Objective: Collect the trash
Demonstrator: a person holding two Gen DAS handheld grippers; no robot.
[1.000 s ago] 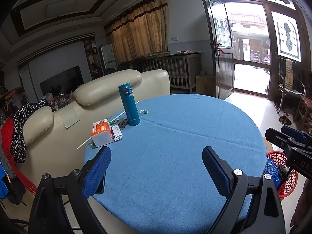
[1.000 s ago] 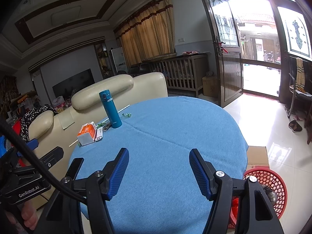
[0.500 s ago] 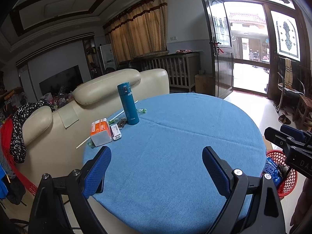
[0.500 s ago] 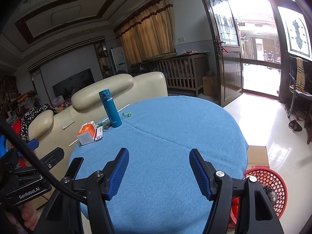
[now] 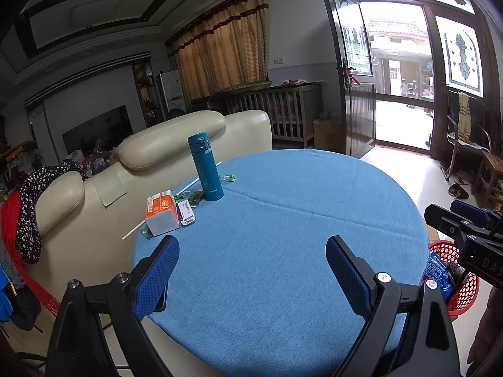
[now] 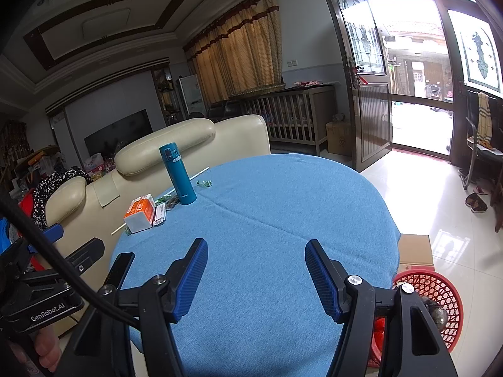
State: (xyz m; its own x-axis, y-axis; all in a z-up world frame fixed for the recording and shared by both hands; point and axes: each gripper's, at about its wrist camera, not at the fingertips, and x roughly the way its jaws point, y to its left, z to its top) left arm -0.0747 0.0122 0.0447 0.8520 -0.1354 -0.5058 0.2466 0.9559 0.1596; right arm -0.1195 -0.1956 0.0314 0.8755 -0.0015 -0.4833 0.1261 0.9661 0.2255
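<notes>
The trash lies at the far left rim of the table (image 5: 283, 220): a green wrapper (image 5: 228, 177) just right of the teal flask (image 5: 206, 166), more green scraps (image 5: 182, 193) and a dark packet (image 5: 195, 197) left of the flask's foot, and another green scrap (image 5: 145, 232) at the edge by the orange box (image 5: 161, 212). A small labelled pack (image 5: 186, 213) lies against the box's right side, and a white stick (image 5: 176, 201) runs behind them, its low end jutting past the rim. We cannot tell from here whether the pack and stick are trash.

The flask stands upright among the scraps, and the box partly hides the edge scrap. Behind the rim sits a cream sofa (image 5: 176, 144).

Our left gripper (image 5: 251, 264) hovers over the near part of the blue cloth, jaws spread wide and holding nothing, well apart from the scraps. Our right gripper (image 6: 256, 270) hovers likewise, jaws spread and bare.

On the floor to the right stands the red basket (image 6: 440, 286), with a blue bag (image 5: 438, 271) and other litter inside. A cardboard sheet (image 6: 415, 248) lies just behind it.
</notes>
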